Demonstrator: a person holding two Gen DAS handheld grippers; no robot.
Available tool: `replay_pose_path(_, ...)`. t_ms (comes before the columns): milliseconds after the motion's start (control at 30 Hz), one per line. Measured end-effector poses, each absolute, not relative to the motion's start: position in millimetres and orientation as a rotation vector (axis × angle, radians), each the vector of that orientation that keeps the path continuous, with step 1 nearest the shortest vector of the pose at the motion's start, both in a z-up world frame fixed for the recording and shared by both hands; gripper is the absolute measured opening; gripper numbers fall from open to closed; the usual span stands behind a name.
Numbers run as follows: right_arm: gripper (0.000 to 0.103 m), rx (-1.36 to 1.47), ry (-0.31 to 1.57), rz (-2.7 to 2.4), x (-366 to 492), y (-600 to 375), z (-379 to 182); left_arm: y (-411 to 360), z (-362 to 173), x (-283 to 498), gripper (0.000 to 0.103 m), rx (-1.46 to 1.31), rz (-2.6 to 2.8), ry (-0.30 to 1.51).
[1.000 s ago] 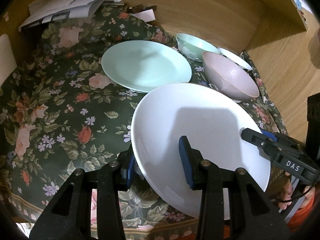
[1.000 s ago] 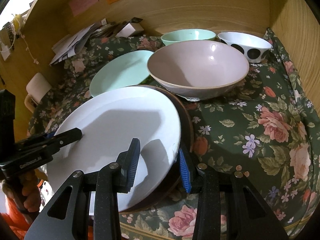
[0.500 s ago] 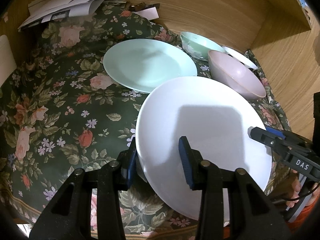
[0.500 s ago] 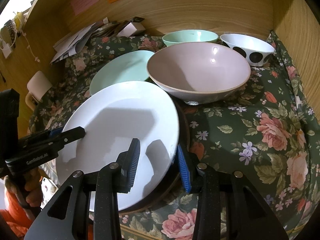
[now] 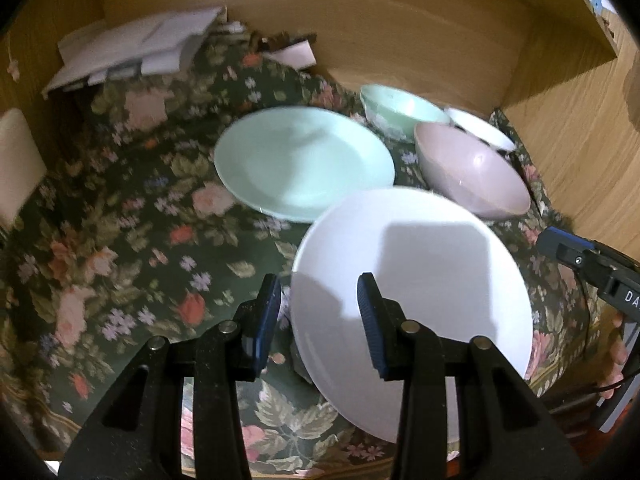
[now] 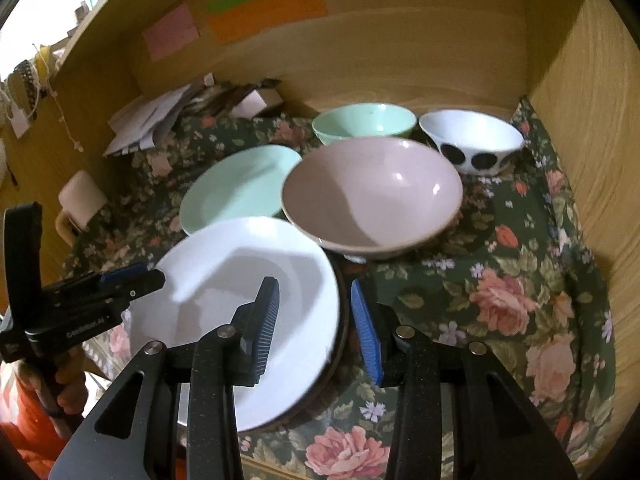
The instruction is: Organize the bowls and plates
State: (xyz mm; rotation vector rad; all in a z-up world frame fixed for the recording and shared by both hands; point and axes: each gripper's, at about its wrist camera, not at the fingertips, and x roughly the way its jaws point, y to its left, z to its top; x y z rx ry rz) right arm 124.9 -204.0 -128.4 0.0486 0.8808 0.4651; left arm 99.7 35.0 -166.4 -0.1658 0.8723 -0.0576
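Note:
A white plate [image 5: 420,276] [image 6: 240,304] rests on a dark brown plate [image 6: 338,344] at the front of the floral cloth. My left gripper [image 5: 318,312] is open, its jaws on either side of the white plate's left rim. My right gripper [image 6: 314,316] is open, its jaws on either side of the plates' right rim. Behind lie a mint plate [image 5: 300,160] [image 6: 236,188], a pink bowl [image 5: 476,176] [image 6: 372,196], a mint bowl [image 5: 396,108] [image 6: 364,122] and a white bowl with black dots [image 6: 472,140] [image 5: 480,128].
Wooden walls [image 6: 400,60] enclose the floral cloth [image 5: 120,220] at the back and right. A pile of papers [image 5: 136,48] [image 6: 152,116] lies at the back left. A white mug [image 6: 80,204] stands at the left edge.
Both grippers have pulled back and risen a little, so the dishes look farther away. The white plate has settled flatter on the brown plate. The jaws stay open around the rims.

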Motion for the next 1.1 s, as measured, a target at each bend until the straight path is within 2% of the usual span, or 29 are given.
replay_pose_path(67, 0.038, 0.041, 0.864, 0.474, 128, -200, -123, 38, -158, 100, 0.041, -0.152, -0.045, 0.851)
replay_pose_path(200, 0.040, 0.025, 0.842, 0.507, 138, -192, -114, 45, -141, 103, 0.054, -0.119, -0.005, 0.801)
replay_pose_path(267, 0.041, 0.015, 0.831, 0.522, 144, -186, -108, 51, -132, 107, 0.056, -0.102, 0.016, 0.781)
replay_pose_path(367, 0.043, -0.004, 0.819, 0.546, 153, -177, -102, 59, -122, 114, 0.066, -0.093, 0.040, 0.759)
replay_pose_path(533, 0.046, -0.037, 0.819, 0.576, 174, -160, -100, 75, -115, 128, 0.070, -0.108, 0.066, 0.757)
replay_pose_path(600, 0.046, -0.054, 0.828, 0.586, 186, -151, -102, 81, -116, 135, 0.076, -0.118, 0.074, 0.765)
replay_pose_path(1100, 0.046, -0.179, 1.030, 0.582, 296, -95, -150, 121, -149, 191, 0.077, -0.173, 0.101, 0.870)
